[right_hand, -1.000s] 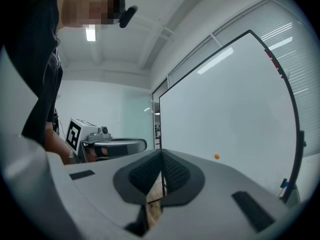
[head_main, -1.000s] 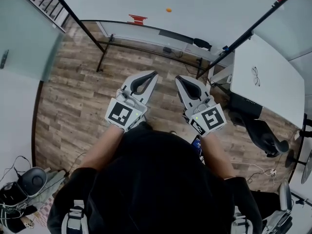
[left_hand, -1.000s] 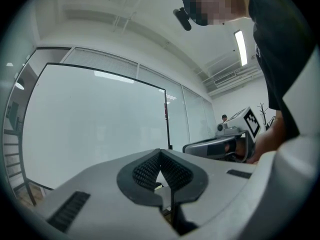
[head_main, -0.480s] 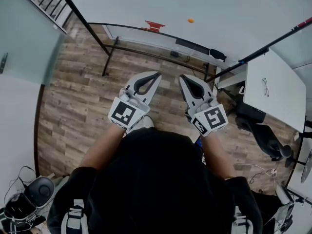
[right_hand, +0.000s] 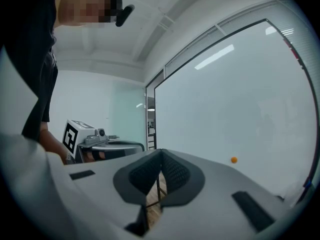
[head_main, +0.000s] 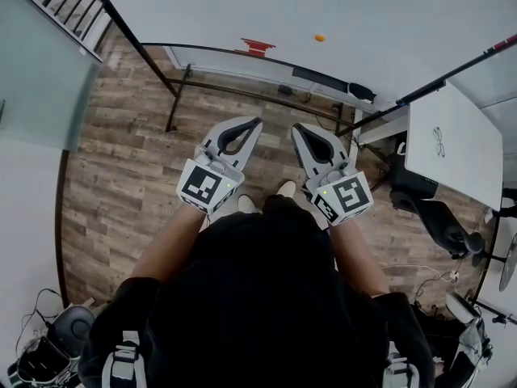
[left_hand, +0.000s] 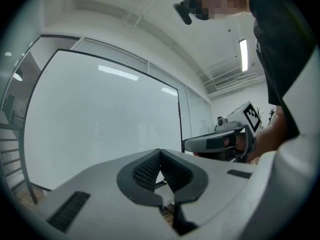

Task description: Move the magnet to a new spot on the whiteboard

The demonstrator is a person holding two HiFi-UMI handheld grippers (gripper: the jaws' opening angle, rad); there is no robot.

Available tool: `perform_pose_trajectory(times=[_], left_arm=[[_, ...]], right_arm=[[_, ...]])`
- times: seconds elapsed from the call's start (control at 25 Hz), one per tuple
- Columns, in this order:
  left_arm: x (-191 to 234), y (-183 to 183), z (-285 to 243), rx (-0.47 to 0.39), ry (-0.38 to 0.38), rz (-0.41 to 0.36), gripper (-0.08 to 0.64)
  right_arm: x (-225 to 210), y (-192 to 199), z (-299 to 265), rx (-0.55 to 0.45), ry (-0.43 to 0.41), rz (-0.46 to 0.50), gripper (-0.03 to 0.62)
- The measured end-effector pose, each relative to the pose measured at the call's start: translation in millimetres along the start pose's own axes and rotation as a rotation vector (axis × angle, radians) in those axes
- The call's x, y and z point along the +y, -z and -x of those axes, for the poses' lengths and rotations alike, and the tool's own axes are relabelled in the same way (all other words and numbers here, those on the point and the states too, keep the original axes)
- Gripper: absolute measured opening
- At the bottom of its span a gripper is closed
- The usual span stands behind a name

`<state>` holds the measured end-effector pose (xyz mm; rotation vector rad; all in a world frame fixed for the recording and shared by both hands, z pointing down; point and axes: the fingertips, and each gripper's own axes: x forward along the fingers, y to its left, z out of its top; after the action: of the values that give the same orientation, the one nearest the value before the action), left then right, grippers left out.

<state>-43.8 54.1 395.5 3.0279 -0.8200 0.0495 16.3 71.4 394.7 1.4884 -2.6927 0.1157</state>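
Note:
A small orange magnet (head_main: 320,37) sticks to the large whiteboard (head_main: 242,10) at the top of the head view; it also shows in the right gripper view (right_hand: 233,160), to the right of the jaws. My left gripper (head_main: 256,123) and right gripper (head_main: 296,128) are held side by side over the wooden floor, well short of the board. Both are shut with nothing between their pads. In the left gripper view the jaws (left_hand: 159,152) face the whiteboard (left_hand: 100,124). The right gripper's closed tips (right_hand: 160,152) point at the board's left edge.
A red object (head_main: 257,47) sits on the board's tray. The stand's black legs (head_main: 174,95) rest on the floor ahead. At the right stand a white table (head_main: 452,148) and a black chair (head_main: 436,221). Cables and gear (head_main: 44,354) lie at the bottom left.
The whiteboard, its tray and the magnet have shifted down and right in the head view as the person stepped closer. Both grippers stayed shut and side by side.

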Motion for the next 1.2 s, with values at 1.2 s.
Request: perform_pose_trajectory(times=[1.2], left_arm=[[93.1, -2.8, -124.2, 0.051, 0.0, -0.018, 0.002]], right_arm=[[-137.8, -10.2, -93.9, -0.048, 0.022, -0.048, 0.0]])
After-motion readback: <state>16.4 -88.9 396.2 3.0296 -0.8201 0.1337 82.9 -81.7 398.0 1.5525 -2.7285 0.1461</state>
